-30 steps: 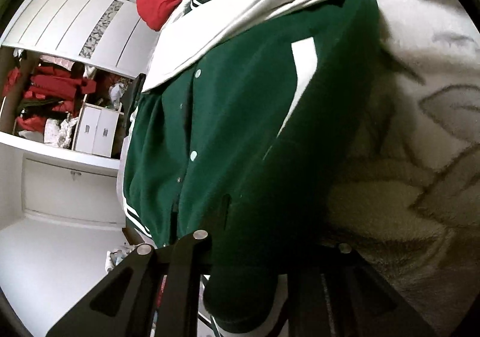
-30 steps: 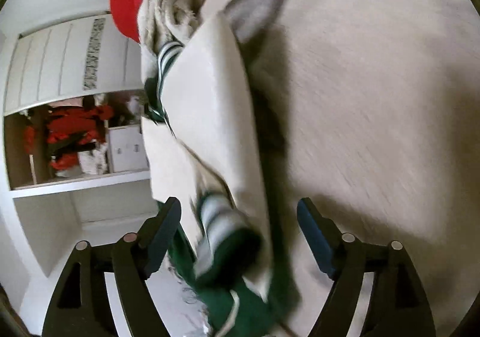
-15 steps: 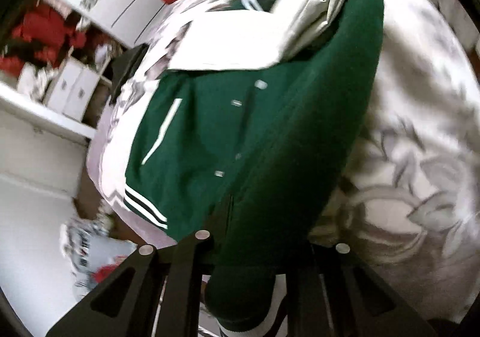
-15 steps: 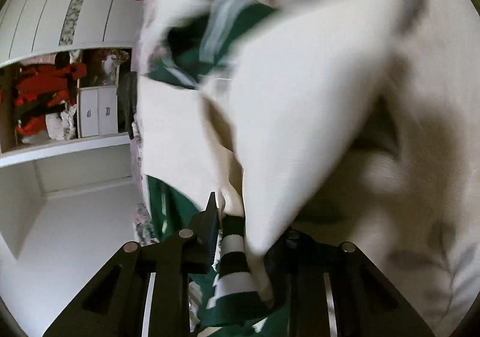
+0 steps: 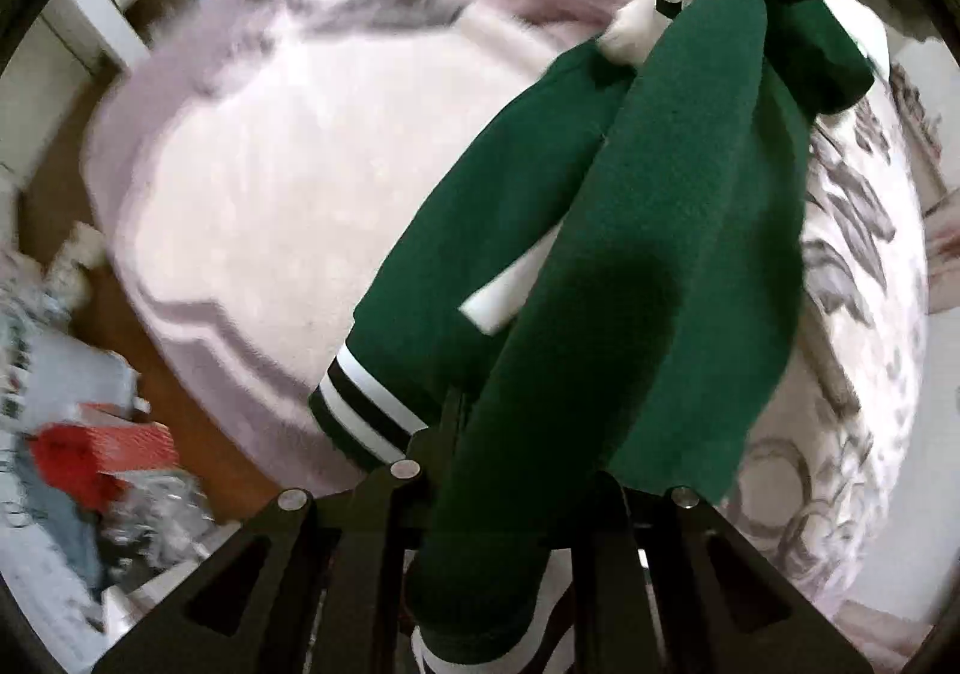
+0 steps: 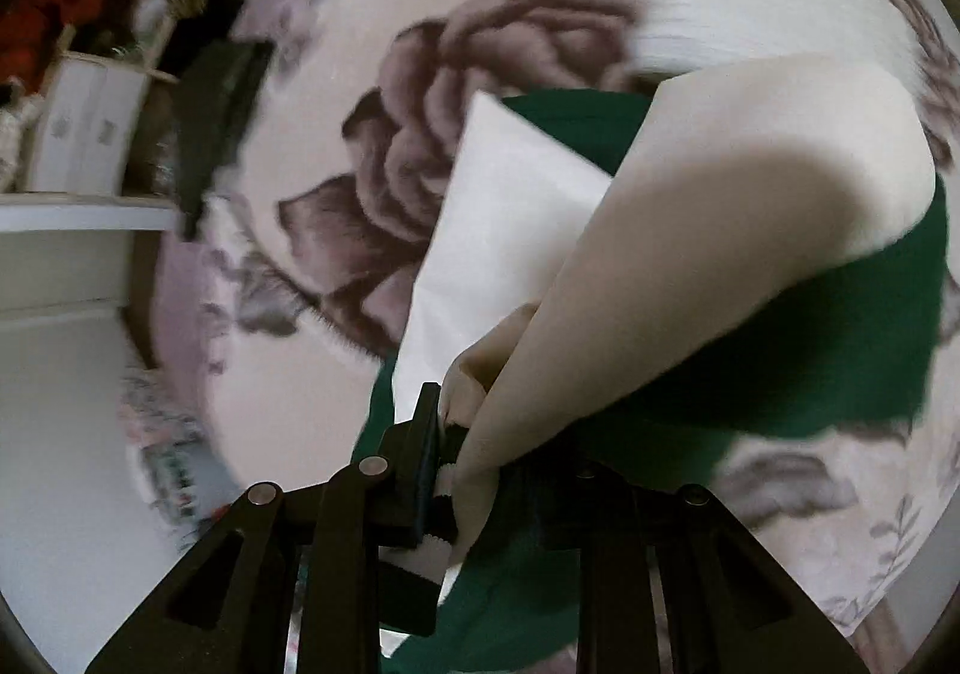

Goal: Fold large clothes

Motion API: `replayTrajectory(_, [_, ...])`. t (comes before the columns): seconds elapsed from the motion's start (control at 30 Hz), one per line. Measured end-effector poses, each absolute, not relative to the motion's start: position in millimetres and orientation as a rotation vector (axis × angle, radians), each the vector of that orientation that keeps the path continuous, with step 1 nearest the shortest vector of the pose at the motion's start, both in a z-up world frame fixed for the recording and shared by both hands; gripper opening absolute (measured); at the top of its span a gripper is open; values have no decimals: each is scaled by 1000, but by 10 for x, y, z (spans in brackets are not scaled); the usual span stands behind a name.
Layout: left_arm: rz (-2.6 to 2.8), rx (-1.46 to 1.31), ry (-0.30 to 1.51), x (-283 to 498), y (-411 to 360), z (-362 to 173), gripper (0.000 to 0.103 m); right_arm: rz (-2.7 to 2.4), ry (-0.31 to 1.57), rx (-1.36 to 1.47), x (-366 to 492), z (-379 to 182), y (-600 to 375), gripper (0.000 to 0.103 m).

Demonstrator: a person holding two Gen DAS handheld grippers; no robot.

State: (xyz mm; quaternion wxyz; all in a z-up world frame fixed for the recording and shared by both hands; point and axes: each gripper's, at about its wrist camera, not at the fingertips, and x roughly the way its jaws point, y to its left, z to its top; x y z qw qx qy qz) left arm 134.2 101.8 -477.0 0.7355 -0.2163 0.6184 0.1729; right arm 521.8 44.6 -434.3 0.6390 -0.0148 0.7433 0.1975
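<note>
Two tools, left tool (image 5: 522,494) and right tool (image 6: 510,470), each clamped tight on my green jacket (image 5: 630,266) at frame bottom; its dangling bulk could slip free over the bed (image 5: 252,182).

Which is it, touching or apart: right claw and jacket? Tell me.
Touching. The right wrist view shows the right claw shut on the jacket, its cream sleeve bunched between the pads.

The green jacket (image 5: 660,266) hides the left gripper's fingertips (image 5: 510,500), and the clutter (image 5: 78,434) at eight o'clock is blurred beyond telling.
</note>
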Motion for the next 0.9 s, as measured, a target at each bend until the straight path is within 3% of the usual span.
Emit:
replayTrajectory(0.23, [180, -713, 1374, 1323, 1803, -5429, 15, 282, 1747, -70, 5260, -5246, 1107, 26])
replayTrajectory(0.3, [103, -831, 1356, 1255, 1914, -5459, 17, 322, 1767, -80, 5265, -5257, 1142, 36])
replayTrajectory(0.37, [50, -944, 1335, 1130, 1961, -5438, 25, 437, 1789, -33, 5208, -5130, 1062, 51])
replayTrajectory(0.47, [63, -1043, 1310, 869, 1993, -5366, 41, 584, 1794, 88, 4980, -4863, 723, 56])
replayTrajectory(0.57, [83, -1133, 1279, 612, 2012, -5289, 46, 626, 1817, 228, 4453, -4689, 65, 59])
replayTrajectory(0.7, [120, -1173, 1255, 507, 1967, -5293, 58, 533, 1866, 310, 3591, -4873, -726, 60])
replayTrajectory(0.8, [183, -1072, 1251, 602, 1839, -5347, 56, 441, 1959, 433, 2791, -5293, -1281, 61])
replayTrajectory(0.83, [216, -1014, 1248, 634, 1838, -5338, 48, 422, 1994, 472, 2535, -5470, -1418, 61])
replayTrajectory(0.87, [241, -967, 1241, 672, 1804, -5333, 17, 406, 2008, 508, 2354, -5592, -1513, 61])
replayTrajectory(0.9, [256, -961, 1244, 699, 1857, -5353, 14, 407, 2028, 552, 2123, -5759, -1603, 61])
